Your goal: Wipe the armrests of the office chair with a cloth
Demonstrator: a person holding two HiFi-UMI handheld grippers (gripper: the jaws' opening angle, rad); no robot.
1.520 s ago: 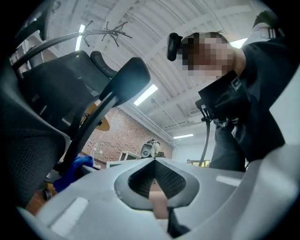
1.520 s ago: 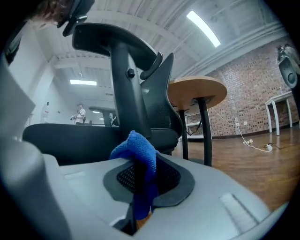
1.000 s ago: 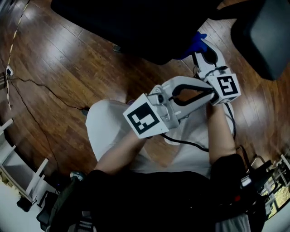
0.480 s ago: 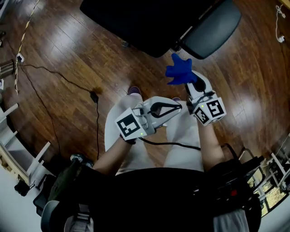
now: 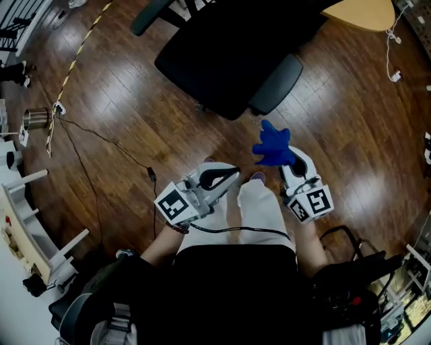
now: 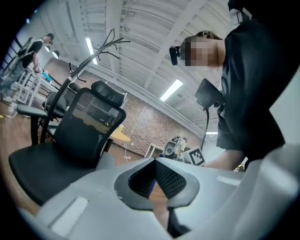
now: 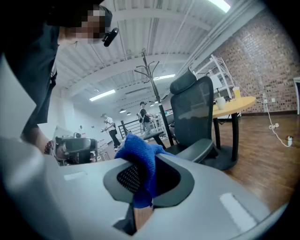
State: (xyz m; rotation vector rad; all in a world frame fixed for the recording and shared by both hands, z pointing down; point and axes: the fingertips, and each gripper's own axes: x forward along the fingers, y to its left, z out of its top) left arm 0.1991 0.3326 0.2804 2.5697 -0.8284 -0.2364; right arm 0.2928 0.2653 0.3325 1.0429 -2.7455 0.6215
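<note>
A black office chair [image 5: 229, 54] stands ahead of me, its grey armrest [image 5: 276, 84] on the near right side. The same chair [image 6: 79, 126] shows in the left gripper view, and its armrest [image 7: 206, 147] in the right gripper view. My right gripper [image 5: 288, 160] is shut on a blue cloth [image 5: 273, 145], which bunches up out of the jaws [image 7: 140, 164]. It hangs well short of the armrest, above the floor. My left gripper [image 5: 225, 176] is shut with nothing in it, held low in front of my legs.
Dark wooden floor [image 5: 135, 114] lies all round. A black cable [image 5: 101, 141] runs across it at left. White shelving [image 5: 27, 222] stands at the far left. A wooden table edge [image 5: 363, 13] shows top right, with a white cord [image 5: 394, 40] beside it.
Both grippers have pulled back from the chair toward my body. The chair now lies farther away in the head view. The cloth stays in the right gripper.
</note>
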